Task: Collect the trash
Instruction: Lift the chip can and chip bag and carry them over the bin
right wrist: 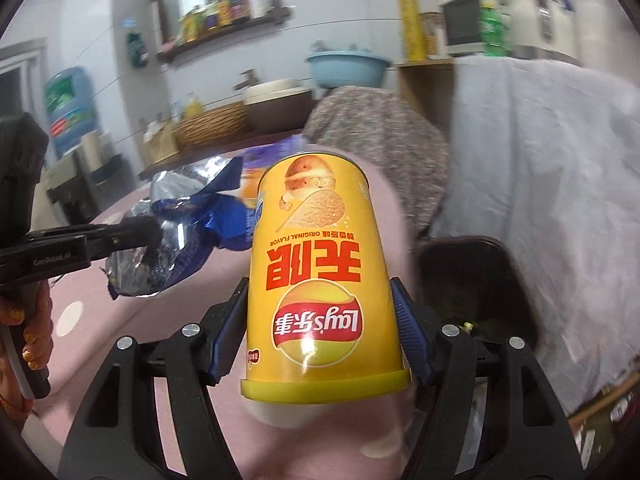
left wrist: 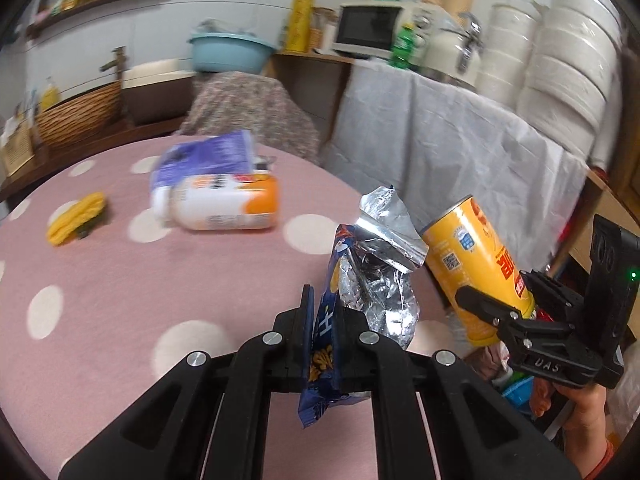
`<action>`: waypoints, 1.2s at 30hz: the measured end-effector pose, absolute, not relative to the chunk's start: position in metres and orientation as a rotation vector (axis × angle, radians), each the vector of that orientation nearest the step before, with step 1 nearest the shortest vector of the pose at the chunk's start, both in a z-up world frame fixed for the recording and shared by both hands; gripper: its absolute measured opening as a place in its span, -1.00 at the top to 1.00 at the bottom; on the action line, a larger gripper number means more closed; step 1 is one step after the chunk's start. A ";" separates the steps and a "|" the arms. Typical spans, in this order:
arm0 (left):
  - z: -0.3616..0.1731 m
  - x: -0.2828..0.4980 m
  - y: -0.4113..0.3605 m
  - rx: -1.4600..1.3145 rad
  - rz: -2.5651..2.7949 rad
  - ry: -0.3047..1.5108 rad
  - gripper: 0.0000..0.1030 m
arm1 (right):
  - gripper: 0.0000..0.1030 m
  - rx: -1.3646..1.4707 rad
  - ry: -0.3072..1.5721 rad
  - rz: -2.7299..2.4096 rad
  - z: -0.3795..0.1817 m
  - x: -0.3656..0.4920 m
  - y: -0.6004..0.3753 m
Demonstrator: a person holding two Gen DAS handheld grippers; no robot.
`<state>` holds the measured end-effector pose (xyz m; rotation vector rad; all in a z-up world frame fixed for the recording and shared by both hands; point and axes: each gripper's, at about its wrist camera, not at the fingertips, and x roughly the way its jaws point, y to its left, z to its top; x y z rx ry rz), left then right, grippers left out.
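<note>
The bottle (left wrist: 218, 204) lies on the table (left wrist: 120, 280) (pouch (left wrist: 208, 156) behind it), banana (left wrist: 76, 218) left.

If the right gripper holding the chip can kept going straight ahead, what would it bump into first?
Probably the flowery cloth-covered thing past the pink table's edge. The chip can in the right gripper points that way, but depth is hard to judge.
</note>
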<state>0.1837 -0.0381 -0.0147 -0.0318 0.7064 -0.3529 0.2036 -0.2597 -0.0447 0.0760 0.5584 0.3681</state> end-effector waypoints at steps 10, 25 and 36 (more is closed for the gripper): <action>-0.017 0.247 -0.162 0.054 -0.543 0.804 0.84 | -0.31 0.176 0.558 0.045 -0.069 0.200 -0.375; -0.092 0.332 -0.288 0.185 -0.492 1.014 0.84 | -0.31 0.212 0.639 -0.074 -0.114 0.209 -0.435; -0.092 0.359 -0.302 0.209 -0.427 0.992 0.07 | -0.31 0.218 0.728 -0.051 -0.148 0.254 -0.446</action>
